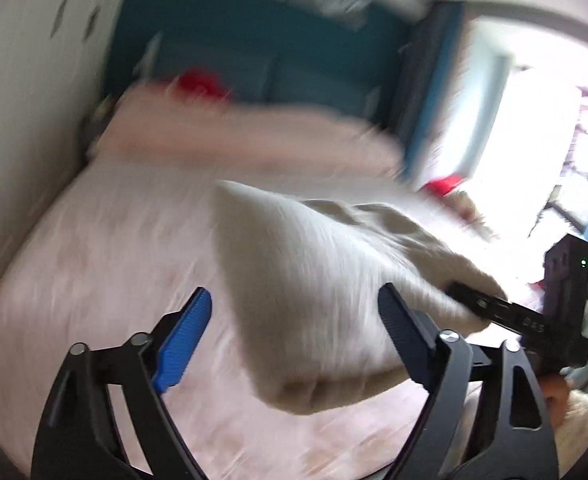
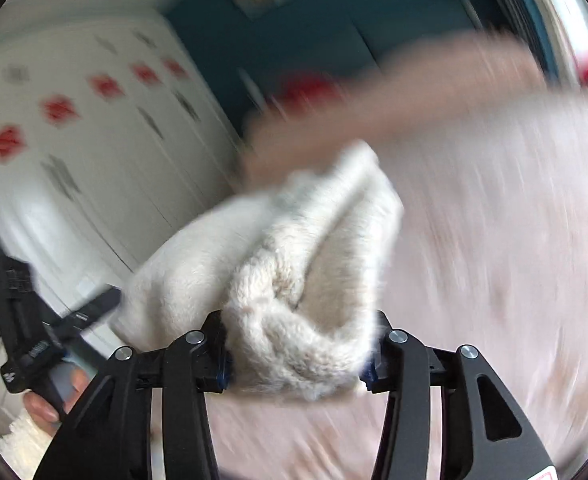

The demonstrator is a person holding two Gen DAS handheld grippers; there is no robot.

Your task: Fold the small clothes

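A cream fleece garment [image 2: 294, 280], folded into a thick bundle, hangs in the air above the bed. My right gripper [image 2: 300, 354] is shut on its near end, and the fluffy cloth fills the whole gap between the jaws and hides the pads. In the left wrist view the same garment [image 1: 302, 280] hangs just ahead of my left gripper [image 1: 294, 292]. That gripper is open wide, its blue pads [image 1: 182, 344] bare and pressing on nothing. One of the right gripper's fingers [image 1: 490, 308] reaches into the cloth from the right. Both views are motion-blurred.
A bed with a pale pink cover [image 1: 114, 240] lies below, a pink pillow [image 1: 234, 132] at its head. A white wardrobe with red decorations [image 2: 94, 140] stands to the left, a teal wall [image 1: 254, 48] behind. A bright window [image 1: 534, 140] is at the right.
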